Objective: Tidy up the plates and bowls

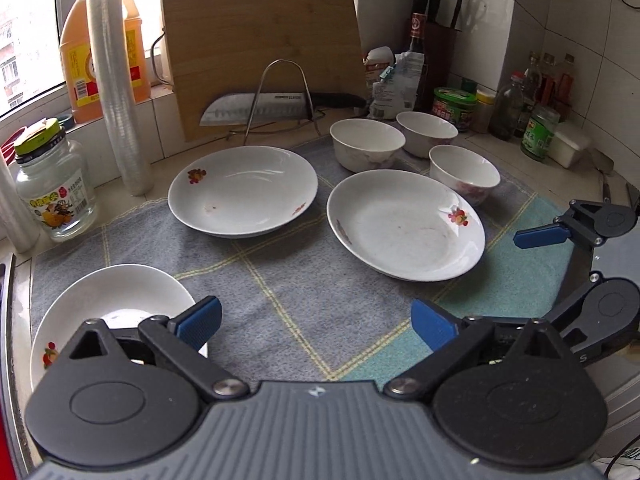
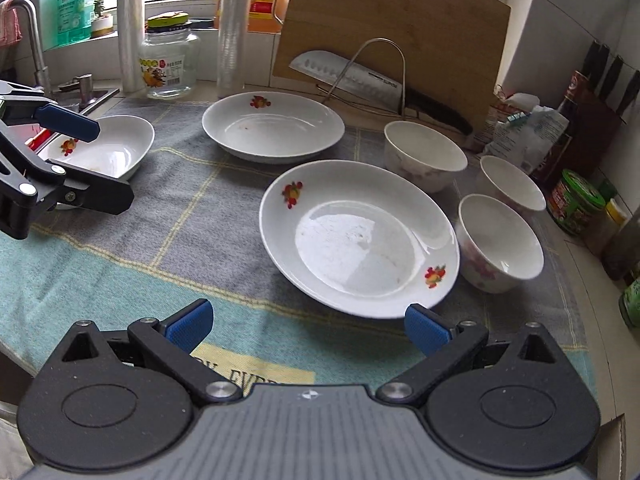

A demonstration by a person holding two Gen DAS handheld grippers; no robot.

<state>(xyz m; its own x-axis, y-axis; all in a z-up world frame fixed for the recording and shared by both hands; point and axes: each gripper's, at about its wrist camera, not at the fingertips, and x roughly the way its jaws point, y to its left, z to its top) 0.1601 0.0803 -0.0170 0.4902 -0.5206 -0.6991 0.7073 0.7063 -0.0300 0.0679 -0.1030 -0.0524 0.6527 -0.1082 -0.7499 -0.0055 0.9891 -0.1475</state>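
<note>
Three white plates with fruit prints lie on a checked cloth (image 1: pixel 288 280): a near-left plate (image 1: pixel 108 308) (image 2: pixel 108 148), a far plate (image 1: pixel 242 190) (image 2: pixel 274 126) and a right plate (image 1: pixel 404 224) (image 2: pixel 360 236). Three white bowls (image 1: pixel 366 142) (image 1: pixel 426 132) (image 1: pixel 464 172) cluster behind the right plate; in the right wrist view they sit at the right (image 2: pixel 424 156) (image 2: pixel 512 188) (image 2: pixel 500 240). My left gripper (image 1: pixel 316 324) (image 2: pixel 114 164) is open, its left pad over the near-left plate's right rim. My right gripper (image 2: pixel 308 326) (image 1: pixel 516 280) is open and empty, just short of the right plate's near edge.
A wooden cutting board (image 1: pixel 260 48) leans at the back, with a knife (image 1: pixel 256 110) in a wire rack. A glass jar (image 1: pixel 52 188), plastic-wrap rolls (image 1: pixel 116 92) and an oil bottle (image 1: pixel 80 60) stand at the left. Condiment bottles (image 1: pixel 540 92) and a knife block (image 1: pixel 440 32) line the right. A faucet (image 2: pixel 30 36) stands far left.
</note>
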